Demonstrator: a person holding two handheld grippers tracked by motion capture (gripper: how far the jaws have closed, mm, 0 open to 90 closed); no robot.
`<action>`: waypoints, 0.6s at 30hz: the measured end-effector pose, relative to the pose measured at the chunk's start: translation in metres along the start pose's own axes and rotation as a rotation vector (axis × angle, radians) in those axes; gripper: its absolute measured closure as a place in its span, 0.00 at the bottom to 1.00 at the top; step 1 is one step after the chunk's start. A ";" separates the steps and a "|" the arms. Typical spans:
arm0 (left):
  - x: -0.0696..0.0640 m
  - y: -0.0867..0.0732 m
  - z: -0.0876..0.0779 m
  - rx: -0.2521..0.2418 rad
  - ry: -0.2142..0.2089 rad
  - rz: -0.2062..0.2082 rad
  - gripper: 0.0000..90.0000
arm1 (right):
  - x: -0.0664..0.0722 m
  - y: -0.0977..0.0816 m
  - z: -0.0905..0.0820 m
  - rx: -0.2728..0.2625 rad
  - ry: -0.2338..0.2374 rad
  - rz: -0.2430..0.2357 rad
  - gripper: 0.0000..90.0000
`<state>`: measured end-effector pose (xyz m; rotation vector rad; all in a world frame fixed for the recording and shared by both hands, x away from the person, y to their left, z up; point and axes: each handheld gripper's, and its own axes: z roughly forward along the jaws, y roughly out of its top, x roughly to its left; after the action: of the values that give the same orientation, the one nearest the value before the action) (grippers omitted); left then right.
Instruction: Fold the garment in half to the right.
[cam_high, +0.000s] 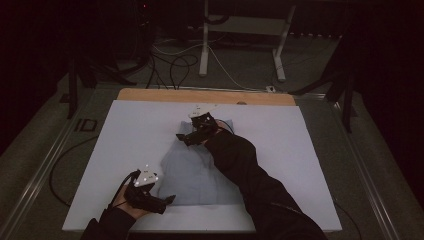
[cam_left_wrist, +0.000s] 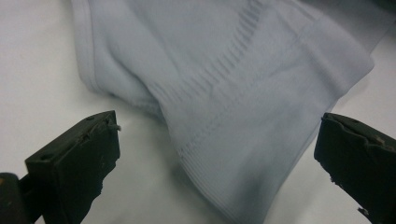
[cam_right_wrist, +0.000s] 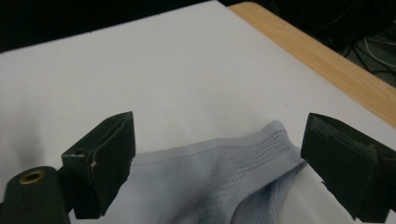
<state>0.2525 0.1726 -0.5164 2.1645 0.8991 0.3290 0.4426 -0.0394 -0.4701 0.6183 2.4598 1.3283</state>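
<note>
- A pale blue garment (cam_high: 200, 170) lies crumpled mid-tabletop (cam_high: 125, 145)
- Left gripper (cam_high: 167, 200), jaws wide apart and empty, sits at its near left corner
- Right gripper (cam_high: 184, 138), equally wide and empty, hovers over its far edge

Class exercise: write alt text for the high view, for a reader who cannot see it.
A pale blue garment lies on a white board covering a wooden table. A person holds the left gripper, open, at the garment's near left corner, and the right gripper at its far edge.
</note>
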 end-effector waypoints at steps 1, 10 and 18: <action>0.000 0.000 0.000 0.006 -0.003 -0.001 0.02 | -0.003 -0.001 0.005 0.014 -0.003 0.003 0.11; 0.001 -0.004 0.003 0.074 0.010 0.004 0.11 | -0.012 -0.001 0.021 0.056 -0.018 0.008 0.11; 0.003 -0.006 0.003 0.092 -0.026 0.006 0.30 | -0.016 0.001 0.035 0.081 -0.016 0.026 0.11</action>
<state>0.2529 0.1760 -0.5230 2.2509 0.9090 0.2659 0.4719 -0.0216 -0.4872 0.6799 2.5114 1.2327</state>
